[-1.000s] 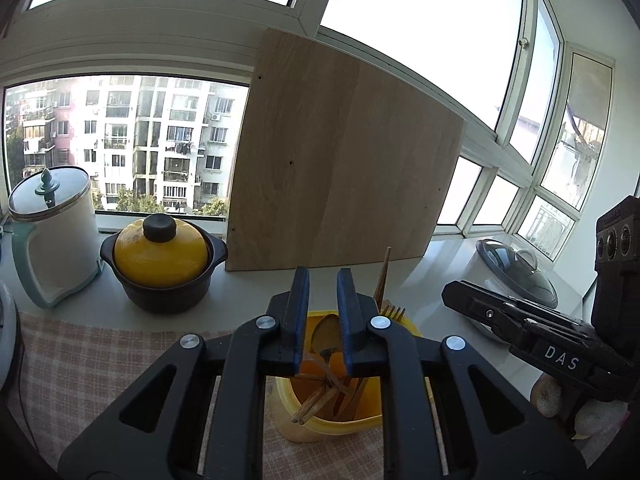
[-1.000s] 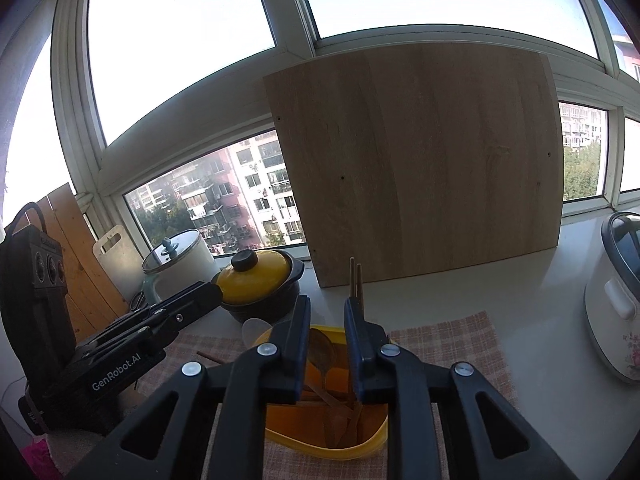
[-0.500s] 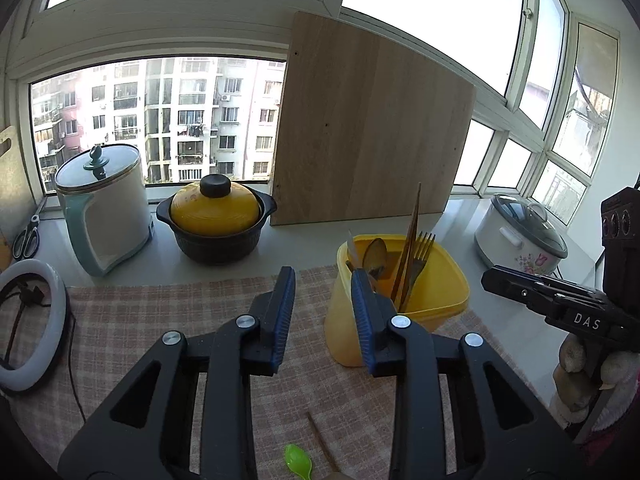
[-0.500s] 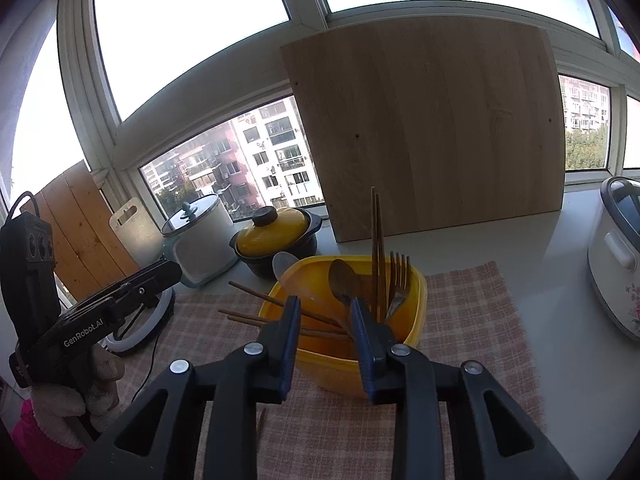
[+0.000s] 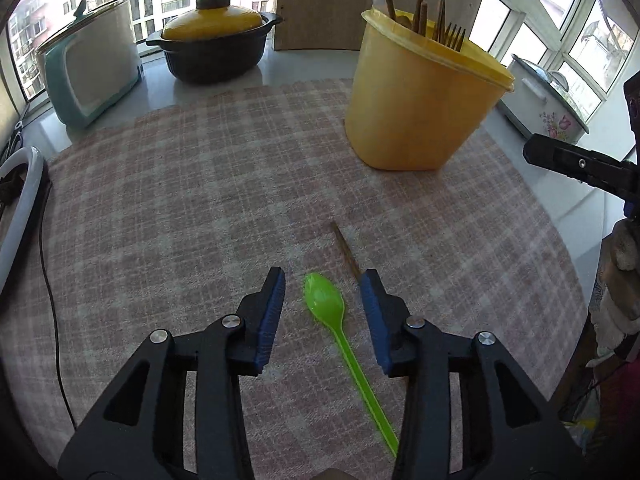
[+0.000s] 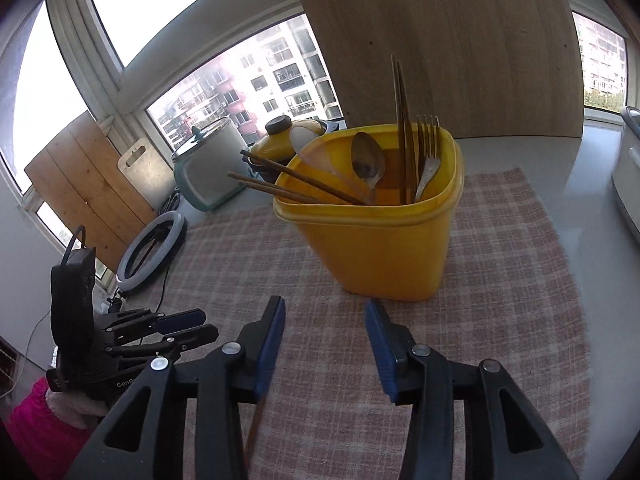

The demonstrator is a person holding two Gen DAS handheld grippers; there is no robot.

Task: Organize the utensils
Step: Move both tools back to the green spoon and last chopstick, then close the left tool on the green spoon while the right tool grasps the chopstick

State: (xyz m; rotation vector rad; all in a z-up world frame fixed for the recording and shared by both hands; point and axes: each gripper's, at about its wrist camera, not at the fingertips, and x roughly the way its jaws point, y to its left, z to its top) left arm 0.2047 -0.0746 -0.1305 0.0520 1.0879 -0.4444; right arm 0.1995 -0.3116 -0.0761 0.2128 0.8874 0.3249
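The thin green spoon [image 5: 335,334] lies flat on the checked cloth [image 5: 200,184] (little edge to catch), so the left tongs [image 5: 323,280] could skid over it or nudge the brown stick [image 5: 346,251] beside it. Those tongs gape wide, straddling the bowl, holding nothing. The right tongs [image 6: 325,307] hang equally open and empty before the yellow bin [image 6: 376,240] of utensils.
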